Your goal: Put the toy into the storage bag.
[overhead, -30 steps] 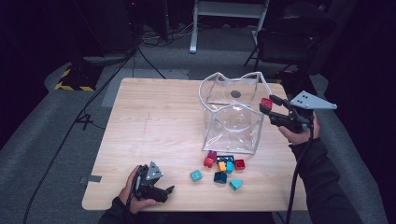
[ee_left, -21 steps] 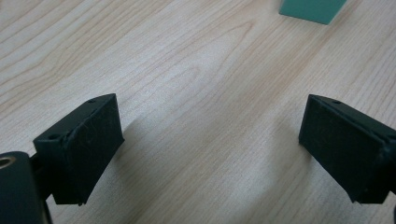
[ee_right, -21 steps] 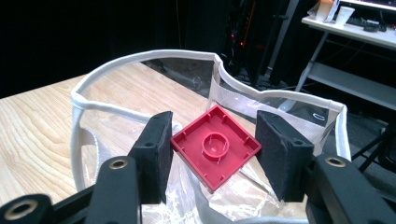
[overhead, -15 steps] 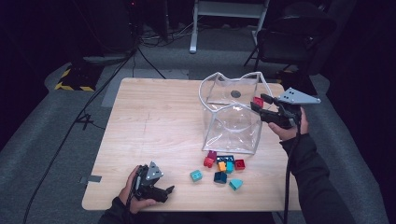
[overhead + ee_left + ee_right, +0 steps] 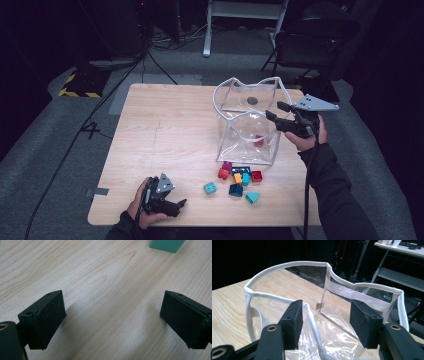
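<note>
A clear plastic bag with a white rim stands open on the right half of the wooden table. A red brick lies inside it near the bottom. My right gripper hovers at the bag's right rim, open, with nothing between its jaws. Several coloured bricks lie in a loose pile in front of the bag, and a teal brick sits apart to the left. My left gripper rests low at the table's front edge, open over bare wood.
A dark chair stands behind the table at the right. Cables and a black-and-yellow strip lie on the grey floor to the left. The table's left half is bare wood.
The right gripper carried a red brick leftwards over the bag's rim and opened; the brick now lies inside the bag. The left gripper has not moved.
</note>
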The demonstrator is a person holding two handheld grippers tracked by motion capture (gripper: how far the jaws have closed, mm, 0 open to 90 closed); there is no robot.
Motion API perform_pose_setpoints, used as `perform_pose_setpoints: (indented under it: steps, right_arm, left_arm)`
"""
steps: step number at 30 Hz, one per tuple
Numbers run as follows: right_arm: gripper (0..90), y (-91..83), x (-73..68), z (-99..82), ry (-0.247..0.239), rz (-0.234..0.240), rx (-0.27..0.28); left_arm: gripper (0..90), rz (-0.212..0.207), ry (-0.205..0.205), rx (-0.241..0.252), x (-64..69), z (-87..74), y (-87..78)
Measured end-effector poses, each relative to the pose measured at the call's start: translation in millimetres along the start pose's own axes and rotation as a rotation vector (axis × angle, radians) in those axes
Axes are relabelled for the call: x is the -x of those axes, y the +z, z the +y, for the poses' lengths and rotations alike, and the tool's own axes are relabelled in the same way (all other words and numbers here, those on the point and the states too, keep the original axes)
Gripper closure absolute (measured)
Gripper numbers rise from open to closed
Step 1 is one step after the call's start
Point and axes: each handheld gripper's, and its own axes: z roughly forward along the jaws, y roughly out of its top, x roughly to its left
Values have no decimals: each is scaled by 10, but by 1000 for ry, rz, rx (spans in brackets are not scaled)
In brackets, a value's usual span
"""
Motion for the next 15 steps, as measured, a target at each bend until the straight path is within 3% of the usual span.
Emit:
perform_pose_setpoints:
  steps: [15]
  right_arm:
    - [415,-210,27,-24,-5,-15,32]
  left_arm:
    - [64,0,0,0,0,0,0]
